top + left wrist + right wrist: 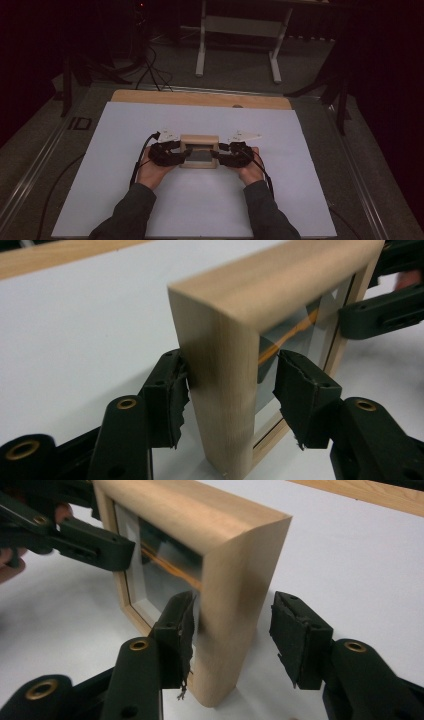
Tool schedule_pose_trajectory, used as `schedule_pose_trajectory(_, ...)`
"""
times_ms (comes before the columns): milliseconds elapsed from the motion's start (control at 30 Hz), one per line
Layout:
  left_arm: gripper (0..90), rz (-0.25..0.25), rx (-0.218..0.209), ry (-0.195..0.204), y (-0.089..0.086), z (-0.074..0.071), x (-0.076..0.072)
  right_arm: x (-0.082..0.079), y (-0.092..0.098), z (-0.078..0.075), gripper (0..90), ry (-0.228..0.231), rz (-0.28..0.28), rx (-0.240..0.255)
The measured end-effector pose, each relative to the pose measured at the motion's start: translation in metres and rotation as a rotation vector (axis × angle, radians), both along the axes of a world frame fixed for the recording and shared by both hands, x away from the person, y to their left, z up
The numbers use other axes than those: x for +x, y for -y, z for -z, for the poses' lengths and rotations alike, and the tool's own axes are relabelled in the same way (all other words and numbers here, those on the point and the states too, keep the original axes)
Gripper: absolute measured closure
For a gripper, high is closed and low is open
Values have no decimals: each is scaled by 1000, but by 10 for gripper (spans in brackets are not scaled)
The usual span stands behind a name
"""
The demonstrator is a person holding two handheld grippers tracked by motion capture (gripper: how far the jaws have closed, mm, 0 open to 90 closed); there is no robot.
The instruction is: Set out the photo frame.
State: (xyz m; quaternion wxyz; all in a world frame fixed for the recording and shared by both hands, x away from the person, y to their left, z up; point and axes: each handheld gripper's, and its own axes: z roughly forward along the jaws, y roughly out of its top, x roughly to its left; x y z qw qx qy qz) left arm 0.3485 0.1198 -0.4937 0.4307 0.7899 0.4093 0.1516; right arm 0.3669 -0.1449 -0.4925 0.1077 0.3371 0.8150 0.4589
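A small wooden picture frame (pixel 199 150) stands upright on its lower edge on the white sheet (pixel 125 200) that covers the bench, about mid-sheet, a bit nearer the person's edge than the far wooden strip (pixel 200 98). Its glass front faces the person.

The left gripper (pixel 184 154) straddles the frame's left upright. In the left gripper view (pixel 230 382) one pad sits against the outer back face, while the other stands off the front with a clear gap, so the jaws are spread around the wood, not pinching it. The right gripper (pixel 216 154) does the same at the right upright: in the right gripper view (pixel 235 630) the pad on the glass side looks to touch or nearly touch the wood, and the other pad is well apart from it. Jaws spread, no real clamp.

Handling, as a judgement: the frame looks light and stiff, w/ deep, smooth wood sides that could slip under a weak pinch. The glass pane (pixel 295 335) is the fragile part, so pads should land on the wood uprights, not on the pane. Standing on a narrow edge it could tip fwd or back easily, esp. if one side lets go first. Best hold: both uprights at mid-height, squeezed front to back, evenly on both sides
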Motion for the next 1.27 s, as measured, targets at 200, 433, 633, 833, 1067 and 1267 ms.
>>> schedule_pose_trajectory(200, 444, -3, -1, -17, 1, 4, 2, -1, 1, -1, 517, 7, -1, -6)
schedule_pose_trajectory(433, 427, -13, -12, -35, 0, 5, 2, -3, 3, -1, 513, 8, 0, -16)
schedule_pose_trajectory(633, 422, -25, -25, -38, -7, 2, -2, -6, 9, -4, 508, 14, 9, -22)
schedule_pose_trajectory(833, 422, -30, -26, -28, -11, -1, -8, -10, 14, -7, 498, 20, 12, -29)
schedule_pose_trajectory(1067, 419, -53, -22, -19, -25, -5, -18, -17, 27, -11, 482, 30, 24, -43)
schedule_pose_trajectory(1267, 408, -76, 13, -20, -37, 0, -26, -23, 38, -12, 408, 29, 32, -59)
